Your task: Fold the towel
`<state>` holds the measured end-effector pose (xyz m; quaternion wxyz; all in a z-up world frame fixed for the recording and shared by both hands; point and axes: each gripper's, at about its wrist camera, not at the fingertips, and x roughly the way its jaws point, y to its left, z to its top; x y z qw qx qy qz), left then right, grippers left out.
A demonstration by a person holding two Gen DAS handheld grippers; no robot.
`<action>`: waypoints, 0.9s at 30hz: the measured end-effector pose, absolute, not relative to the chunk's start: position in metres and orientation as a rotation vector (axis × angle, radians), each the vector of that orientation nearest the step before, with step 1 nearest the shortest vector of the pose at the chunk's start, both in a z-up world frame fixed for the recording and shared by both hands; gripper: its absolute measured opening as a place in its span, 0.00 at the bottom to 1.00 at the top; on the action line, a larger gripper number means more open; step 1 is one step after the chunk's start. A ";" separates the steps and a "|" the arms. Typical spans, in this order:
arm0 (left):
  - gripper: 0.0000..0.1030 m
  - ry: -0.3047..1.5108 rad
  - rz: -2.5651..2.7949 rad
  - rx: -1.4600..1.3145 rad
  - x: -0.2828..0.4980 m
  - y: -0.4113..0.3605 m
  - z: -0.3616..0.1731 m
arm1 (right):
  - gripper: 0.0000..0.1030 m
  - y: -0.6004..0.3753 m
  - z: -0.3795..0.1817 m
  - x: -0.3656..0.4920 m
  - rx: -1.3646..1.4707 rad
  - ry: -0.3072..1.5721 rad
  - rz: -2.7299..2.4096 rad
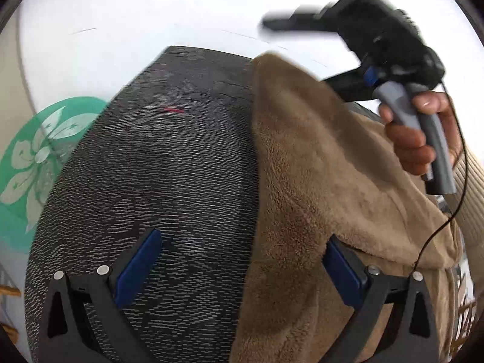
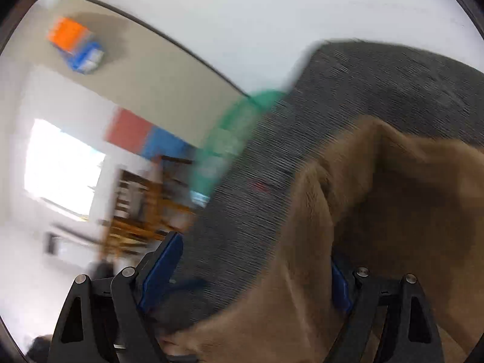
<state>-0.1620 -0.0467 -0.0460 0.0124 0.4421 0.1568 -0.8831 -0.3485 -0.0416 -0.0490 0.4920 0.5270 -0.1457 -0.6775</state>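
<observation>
Nearest the left gripper [image 1: 239, 269], jaws spread and pinching nothing, brown towel [image 1: 317, 181] lying rumpled over the right part of a dark woven mat [image 1: 166, 181] on the white counter [image 1: 121, 30], right pad at its edge. Farther off, right gripper [image 2: 251, 275] likewise spread, blurred above the towel's far corner. Folding judged barely begun: no neat fold visible, towel's right side cut off, contact under the cloth unclear.
</observation>
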 end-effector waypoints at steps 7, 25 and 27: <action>1.00 0.682 -2.689 1.279 -0.151 -0.082 -0.045 | 0.85 -0.064 -0.054 -0.370 1.256 -0.481 -1.709; 1.00 0.675 -2.678 1.265 -0.147 -0.088 -0.047 | 0.85 0.068 0.004 -0.277 1.169 -0.461 -2.047; 1.00 0.662 -2.674 1.268 -0.152 -0.088 -0.049 | 0.85 0.111 0.012 -0.242 1.143 -0.509 -2.113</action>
